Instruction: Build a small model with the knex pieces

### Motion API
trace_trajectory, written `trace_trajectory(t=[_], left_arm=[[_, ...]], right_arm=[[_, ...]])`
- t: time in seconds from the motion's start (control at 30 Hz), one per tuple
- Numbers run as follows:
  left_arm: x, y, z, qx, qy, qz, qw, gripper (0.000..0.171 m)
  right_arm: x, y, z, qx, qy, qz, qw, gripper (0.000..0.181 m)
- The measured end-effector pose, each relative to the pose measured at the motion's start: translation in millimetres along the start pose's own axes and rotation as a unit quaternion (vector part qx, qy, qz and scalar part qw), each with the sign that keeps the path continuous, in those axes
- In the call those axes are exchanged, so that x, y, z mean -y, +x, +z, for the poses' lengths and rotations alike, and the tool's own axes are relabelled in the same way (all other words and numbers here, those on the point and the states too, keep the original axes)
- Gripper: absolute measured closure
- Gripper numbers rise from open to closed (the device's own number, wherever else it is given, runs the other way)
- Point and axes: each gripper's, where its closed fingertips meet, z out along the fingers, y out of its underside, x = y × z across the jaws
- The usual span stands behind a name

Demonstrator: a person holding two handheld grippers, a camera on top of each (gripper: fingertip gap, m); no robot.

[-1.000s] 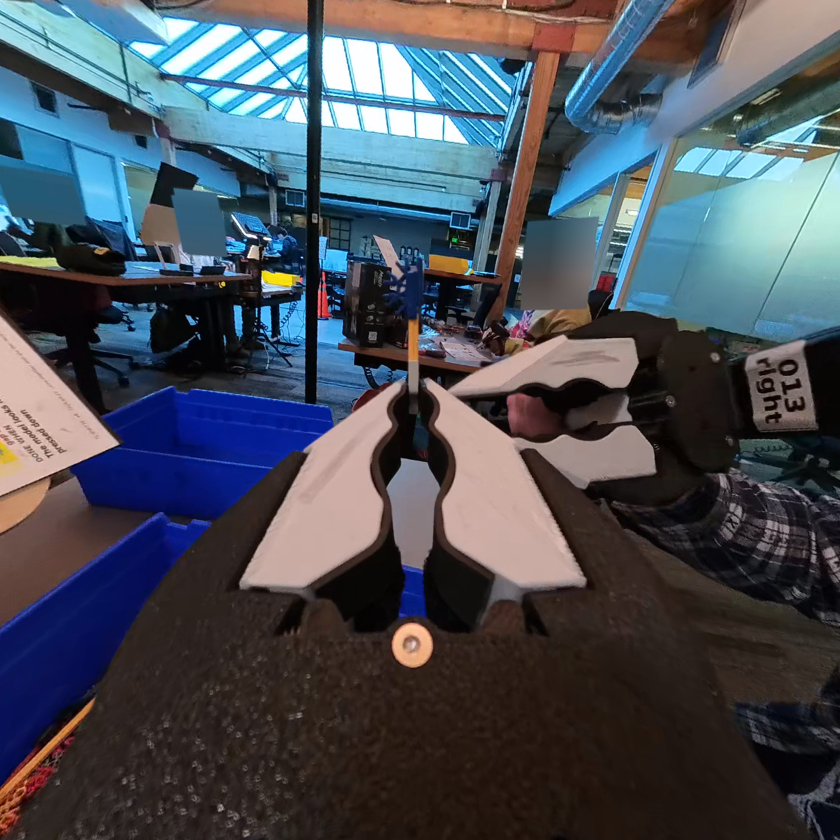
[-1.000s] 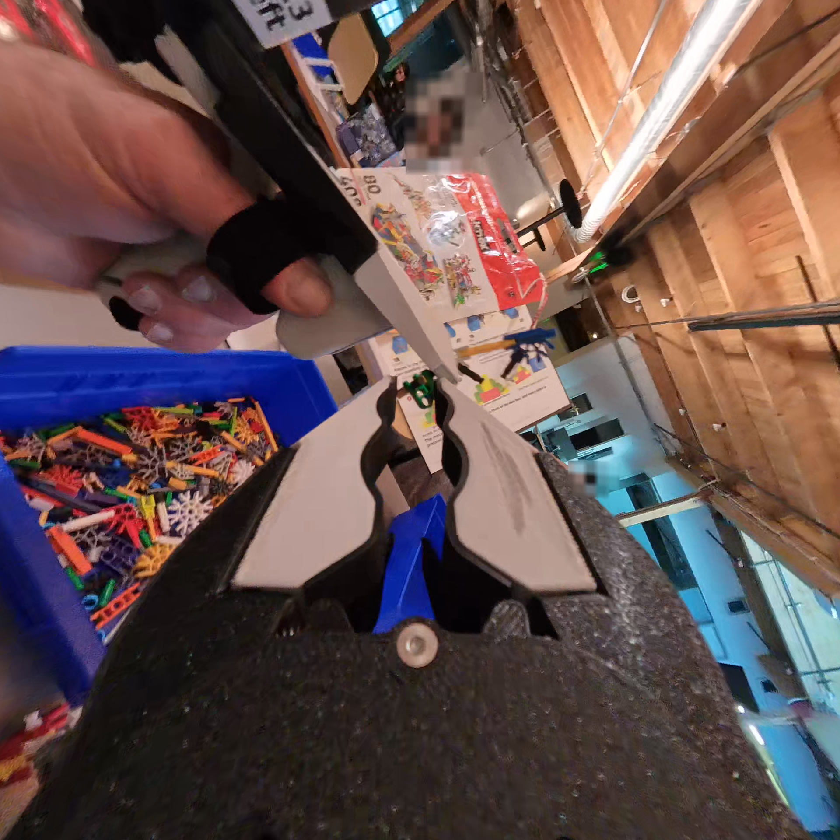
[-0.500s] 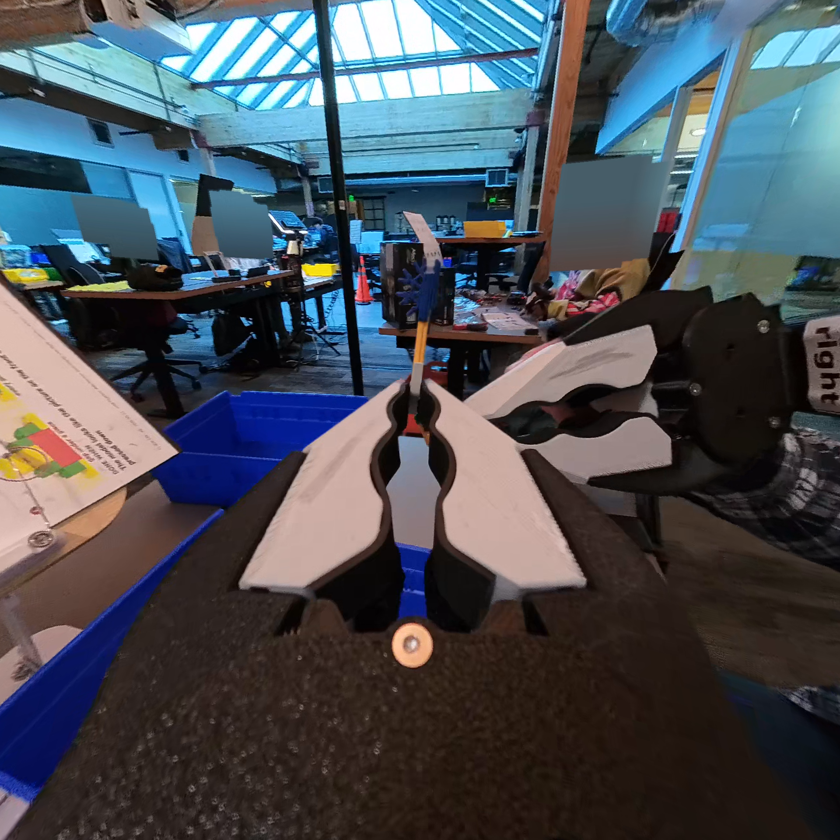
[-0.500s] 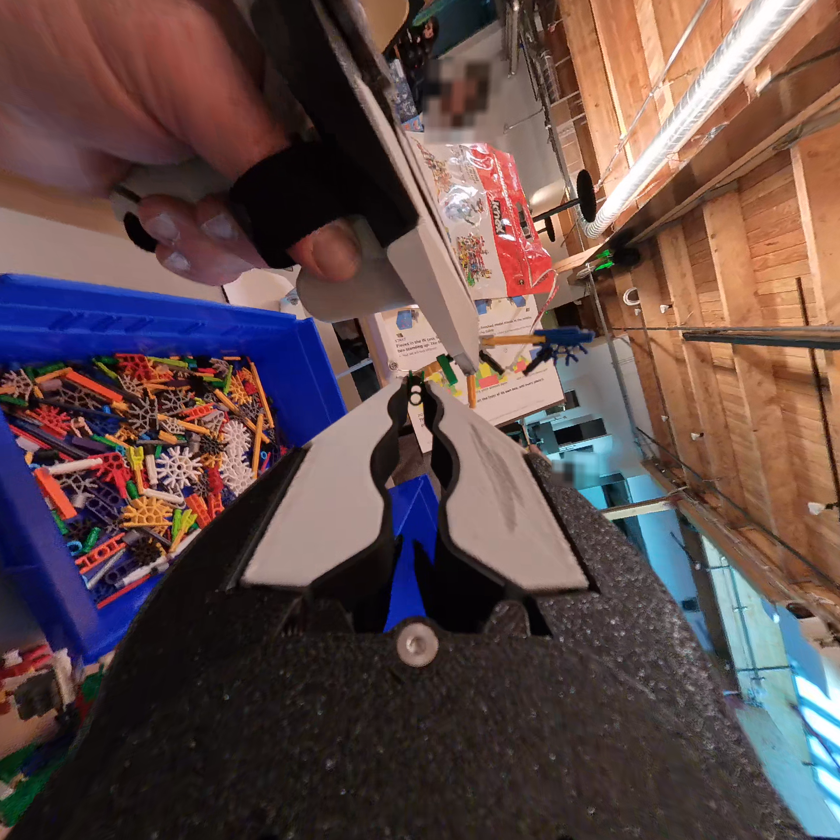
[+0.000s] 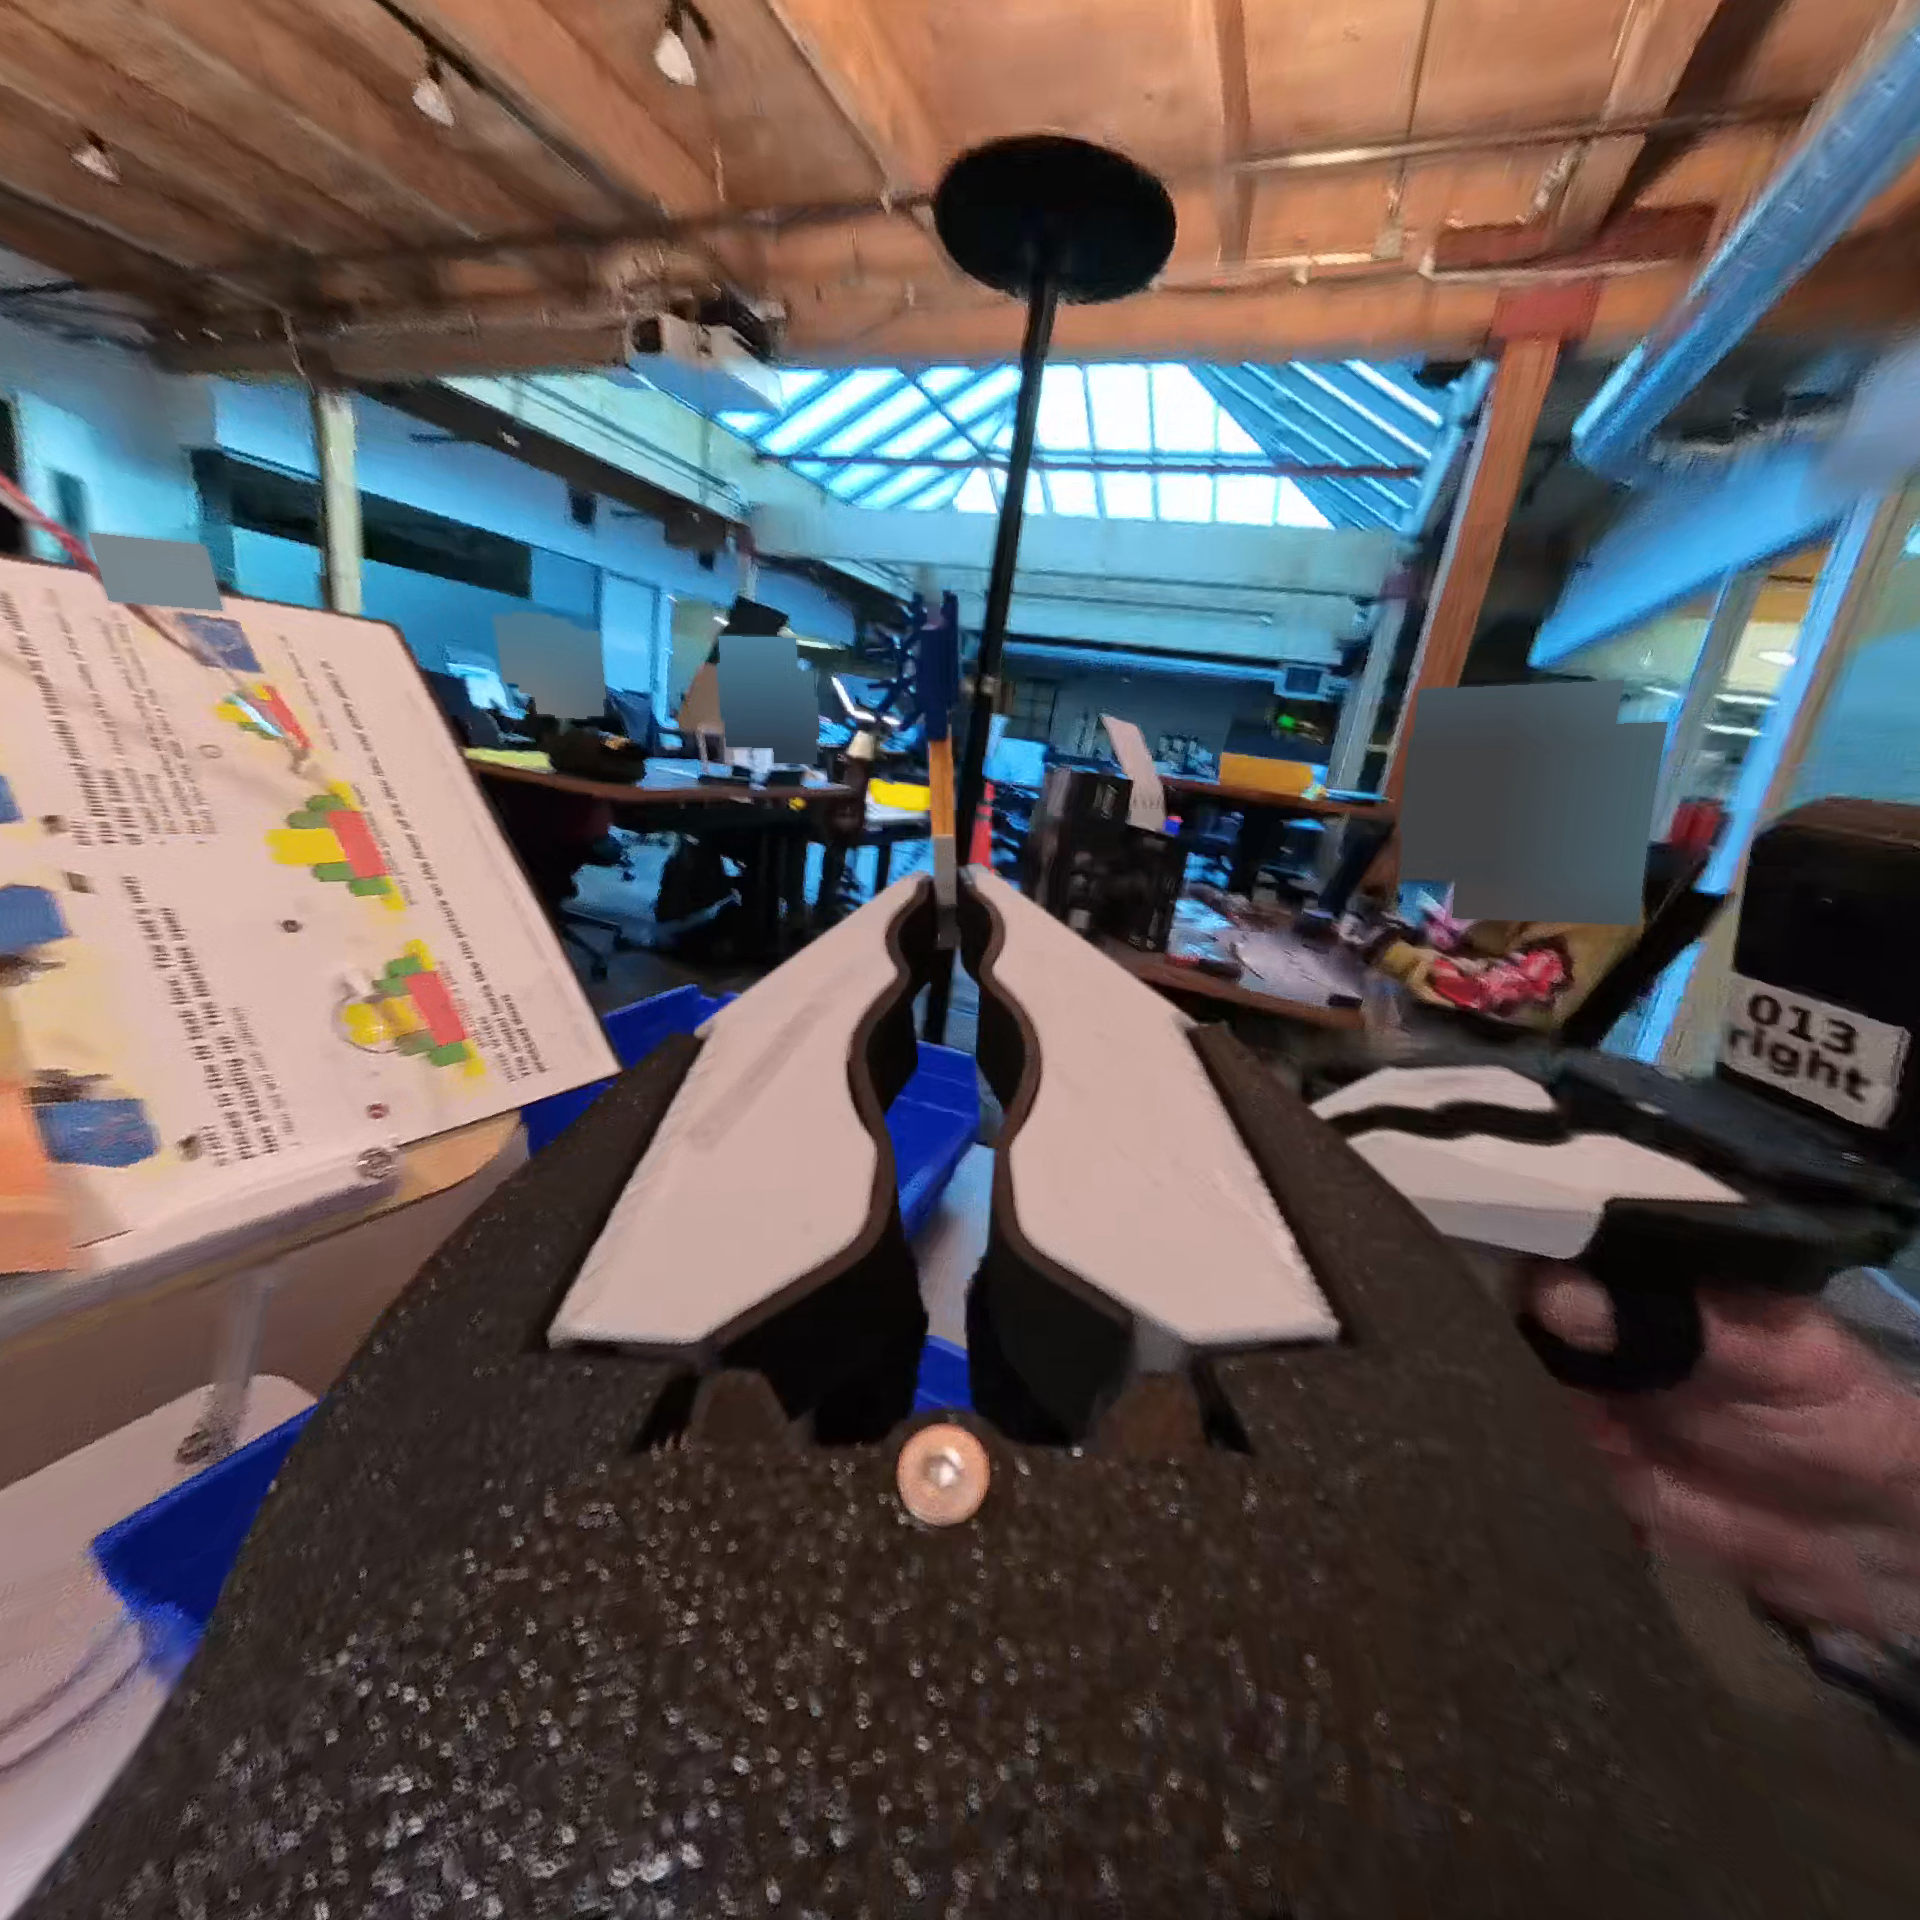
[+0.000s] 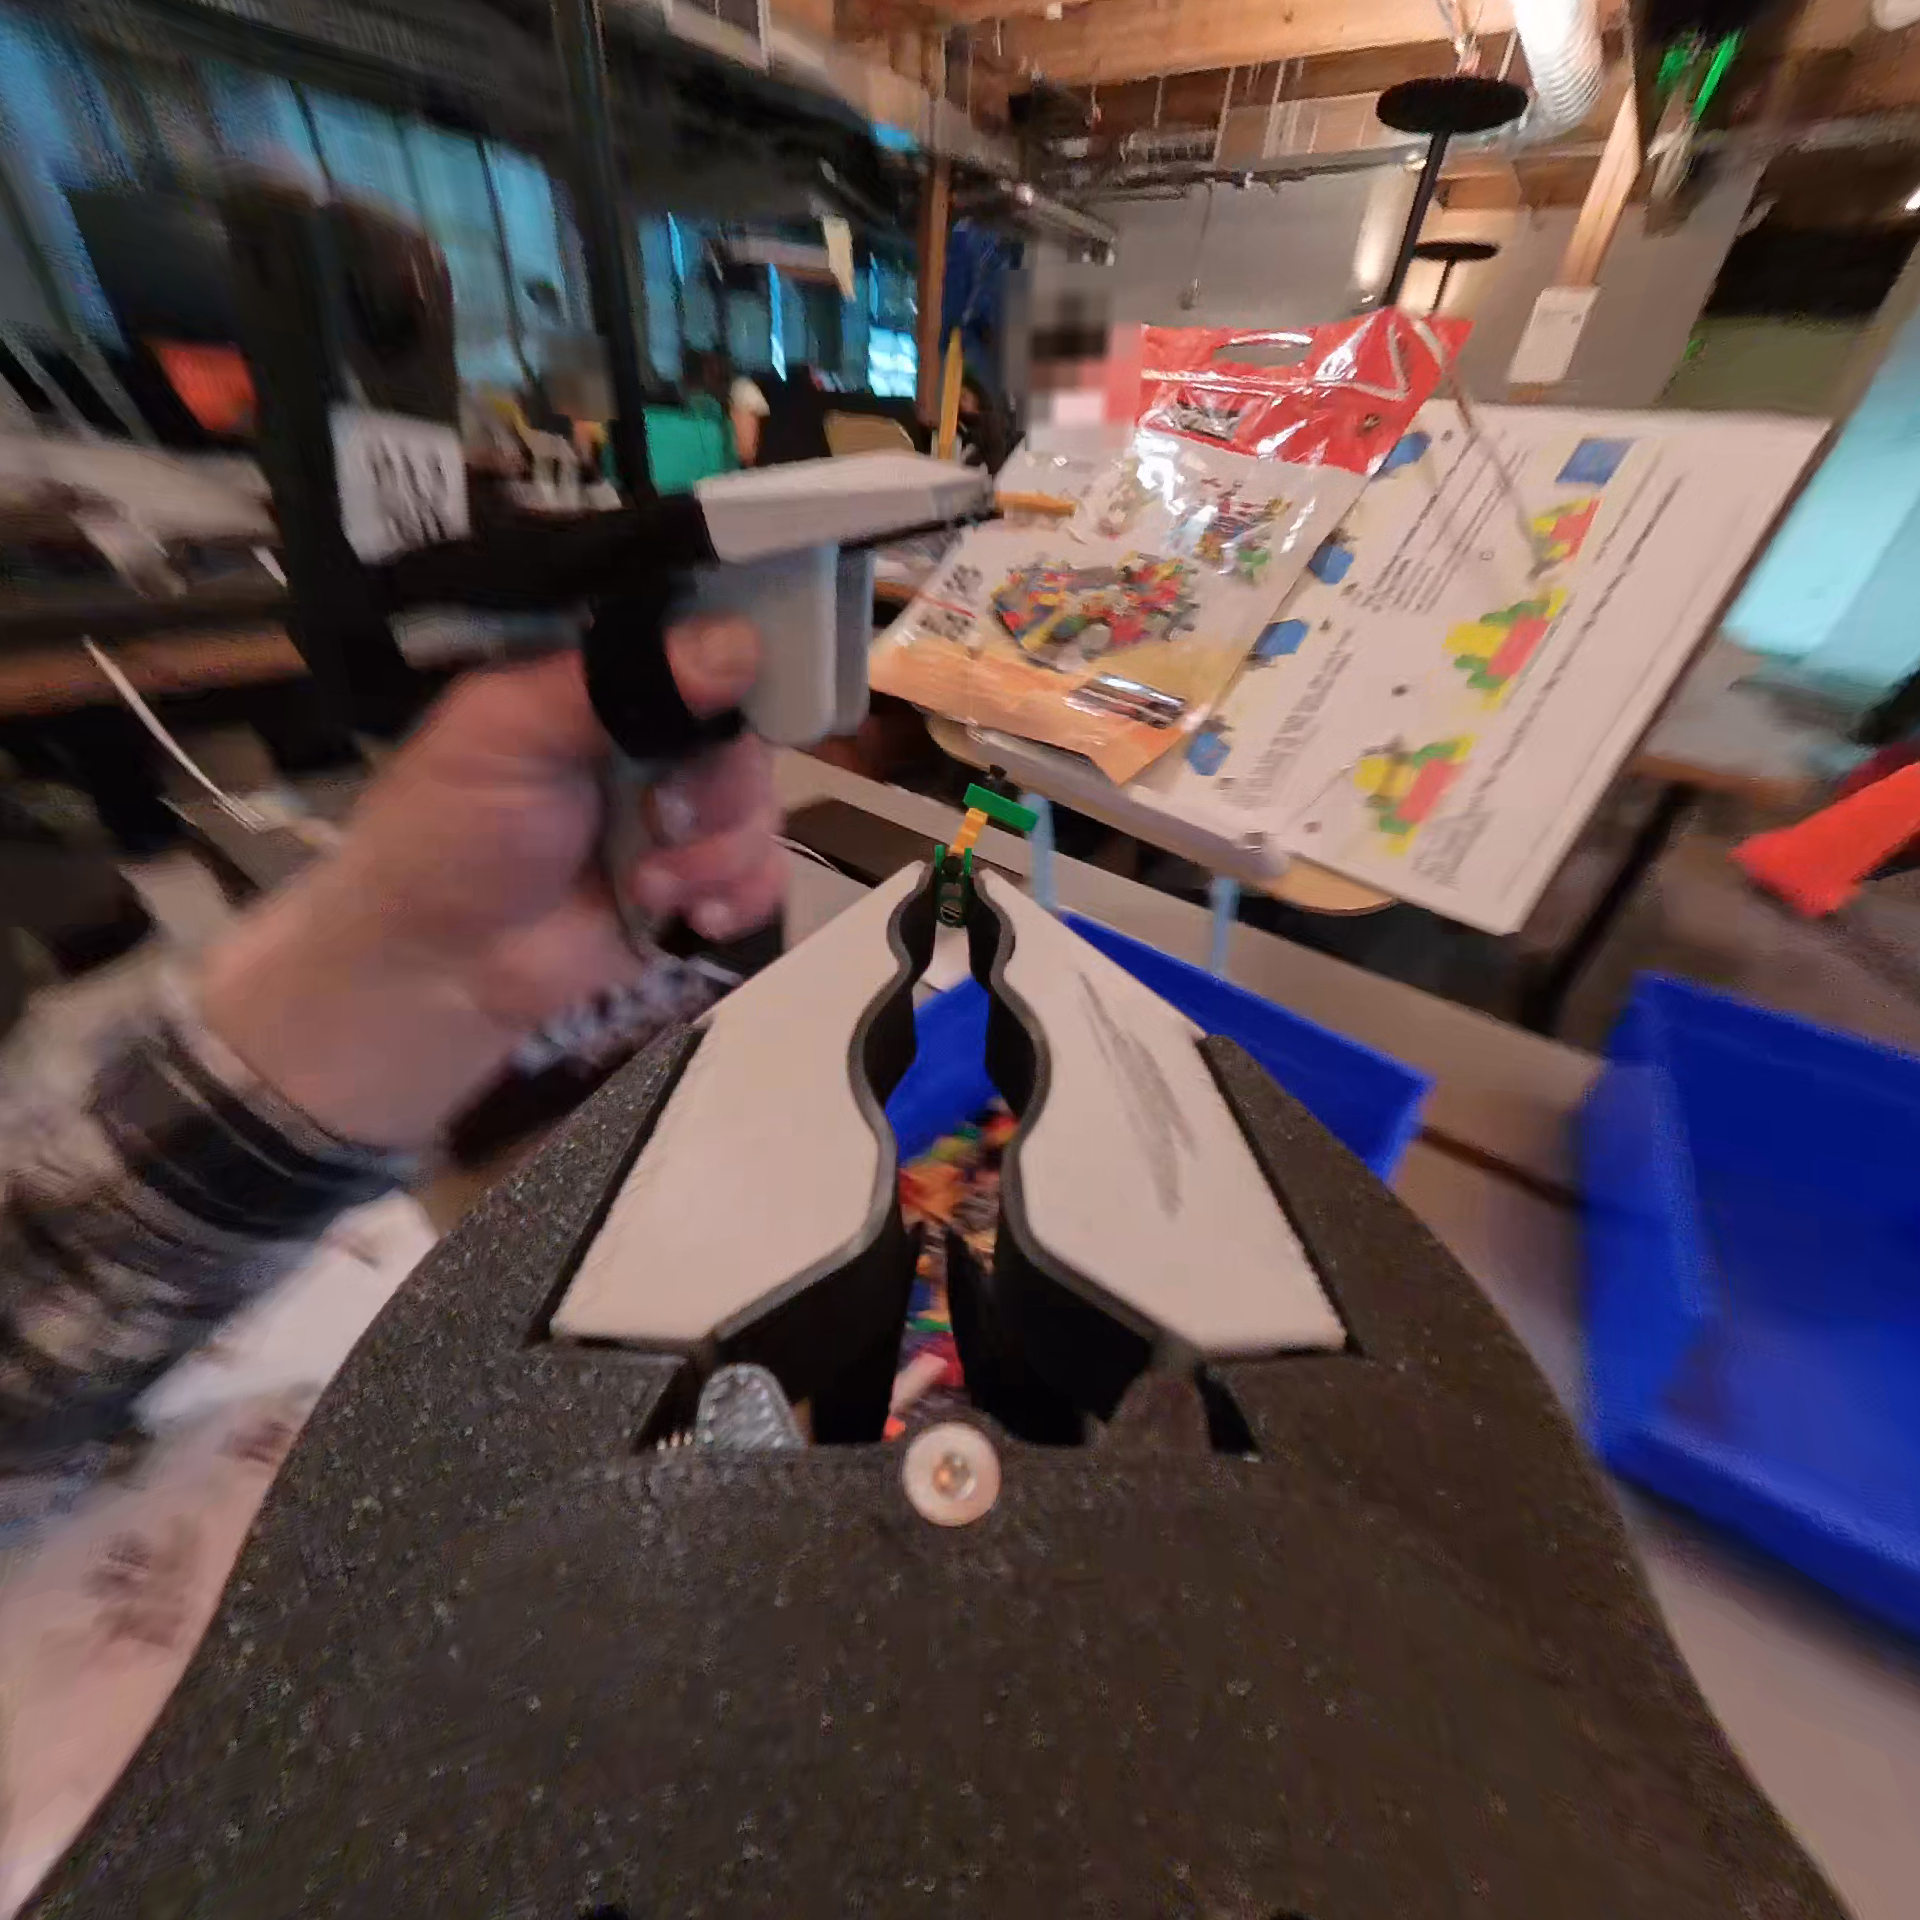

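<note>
My left gripper (image 5: 948,896) is shut on a thin yellow rod (image 5: 941,800) that stands upright and carries a blue snowflake connector (image 5: 935,665) on top. My right gripper (image 6: 952,883) is shut on a small green connector piece (image 6: 951,896) with a short yellow rod and a green piece (image 6: 1000,806) above it. In the left wrist view the right gripper (image 5: 1340,1127) shows low at the right, shut, in a hand. In the right wrist view the left gripper (image 6: 977,494) shows at the upper left, held by a hand (image 6: 499,831). The two grippers are apart.
A blue bin (image 6: 1247,1029) with many coloured building pieces lies below the right gripper; a second blue bin (image 6: 1766,1247) stands to its right. A tilted instruction board (image 5: 260,883) (image 6: 1507,644) and a red-topped bag of pieces (image 6: 1164,561) stand behind. A black pole (image 5: 1008,540) rises behind the left gripper. One gripper's finger ends stand about 10 centimetres off the other's.
Both grippers have swung and pulled apart. The right gripper rolled upright and dropped low to the right. The left gripper tilted upward. Each still holds its piece.
</note>
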Motion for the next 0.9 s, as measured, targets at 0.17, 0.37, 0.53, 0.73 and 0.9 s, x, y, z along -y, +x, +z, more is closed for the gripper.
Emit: trace_trajectory(t=[0.17,0.37,0.53,0.73,0.9], left_arm=[[-16.6,20.4,10.5,-0.061,-0.041,-0.016,0.997,0.171],[-34.2,9.2,8.4,-0.056,-0.101,0.006,0.993,0.171],[-56.0,8.1,6.4,-0.072,-0.163,0.008,0.984,0.17],[-73.1,7.5,0.6,-0.083,-0.217,0.029,0.972,0.171],[-107.2,20.0,-11.7,-0.129,-0.309,0.053,0.941,0.171]], right_arm=[[-11.2,12.5,10.1,-0.027,-0.069,-0.142,0.987,0.178],[-10.9,21.7,12.1,-0.005,-0.074,-0.131,0.989,0.177],[-13.9,23.4,12.0,0.013,-0.081,-0.129,0.988,0.177],[-26.8,29.7,-0.9,0.015,-0.12,-0.155,0.98,0.177],[-29.7,21.5,-15.5,0.031,-0.138,-0.178,0.974,0.177]])
